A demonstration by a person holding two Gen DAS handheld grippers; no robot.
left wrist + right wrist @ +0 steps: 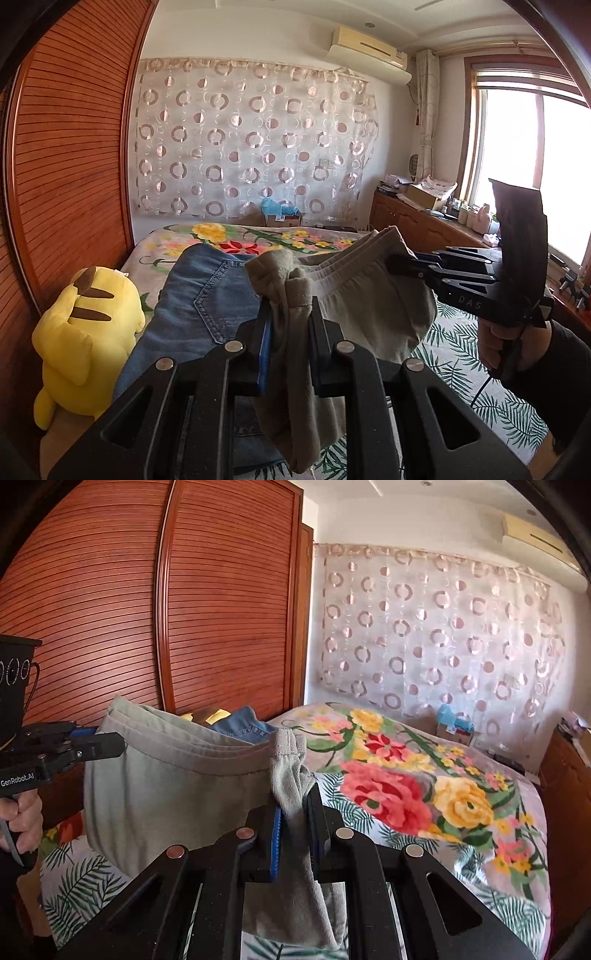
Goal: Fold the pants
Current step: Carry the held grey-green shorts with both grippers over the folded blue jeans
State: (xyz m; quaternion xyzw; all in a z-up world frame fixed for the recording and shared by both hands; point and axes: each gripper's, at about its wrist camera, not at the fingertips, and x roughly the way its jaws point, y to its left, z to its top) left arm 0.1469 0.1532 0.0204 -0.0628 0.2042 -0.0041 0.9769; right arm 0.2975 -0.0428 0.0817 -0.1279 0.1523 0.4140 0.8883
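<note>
Pants [362,306] of grey-green cloth hang in the air above the bed [424,775], stretched by the waistband between two grippers. The left gripper [290,314] is clamped on one bunched end of the waistband, the cloth pinched between its black fingers [321,328] with a fold spilling down past them. The right gripper [295,812] is clamped on the other end in the same way, and more cloth droops below its fingers [317,812]. In the left wrist view the right gripper [397,264] reaches in from the right edge, gripped by a hand [498,343] in a dark sleeve. In the right wrist view the left gripper [110,744] comes in from the left edge, with a hand [22,816] on its handle.

The waistband sags in a shallow curve between the two grips, and the body of the pants hangs down toward the flowered bedspread [388,794]; whether the lowest part touches it cannot be told from here. Blue jeans [199,295] lie on the bed behind the pants, near its left edge. A yellow plush toy [85,343] sits beside the jeans, against the wooden wardrobe [74,147]. A curtain [251,140] with ring patterns covers the far wall.
</note>
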